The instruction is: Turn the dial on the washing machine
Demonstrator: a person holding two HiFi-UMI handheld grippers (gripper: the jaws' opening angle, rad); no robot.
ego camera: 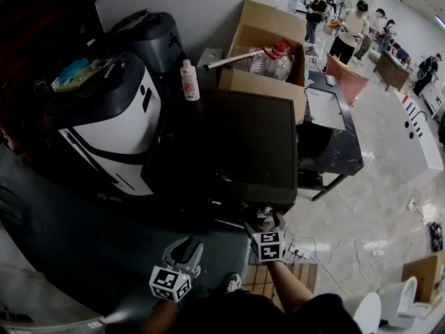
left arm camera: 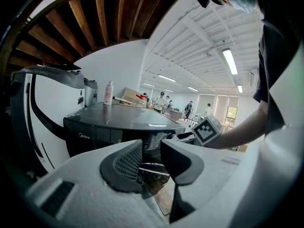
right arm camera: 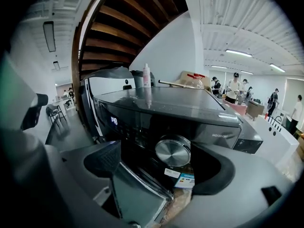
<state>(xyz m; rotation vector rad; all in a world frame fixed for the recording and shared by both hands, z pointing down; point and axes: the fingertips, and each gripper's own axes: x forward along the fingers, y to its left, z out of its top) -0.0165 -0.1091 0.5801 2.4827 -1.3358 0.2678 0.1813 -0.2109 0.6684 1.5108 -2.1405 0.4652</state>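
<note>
The dark washing machine (ego camera: 236, 145) stands in front of me, its flat top filling the middle of the head view. On its front panel (right arm camera: 142, 122) sits a round silver dial (right arm camera: 173, 152). My right gripper (right arm camera: 161, 163) is at the dial with its jaws wide apart. The dial lies between the fingers (right arm camera: 102, 158) and neither pad touches it. In the head view the right gripper (ego camera: 268, 223) is at the machine's front edge. My left gripper (ego camera: 186, 250) hangs lower left, away from the machine. Its jaws (left arm camera: 148, 161) are a narrow gap apart, with nothing between them.
A white and black appliance (ego camera: 111, 124) stands left of the machine. A pink bottle (ego camera: 189, 81) and a cardboard box (ego camera: 268, 54) are behind it, and a black table (ego camera: 334, 131) is to its right. Cables (ego camera: 348, 249) lie on the floor. People (ego camera: 351, 30) stand far back.
</note>
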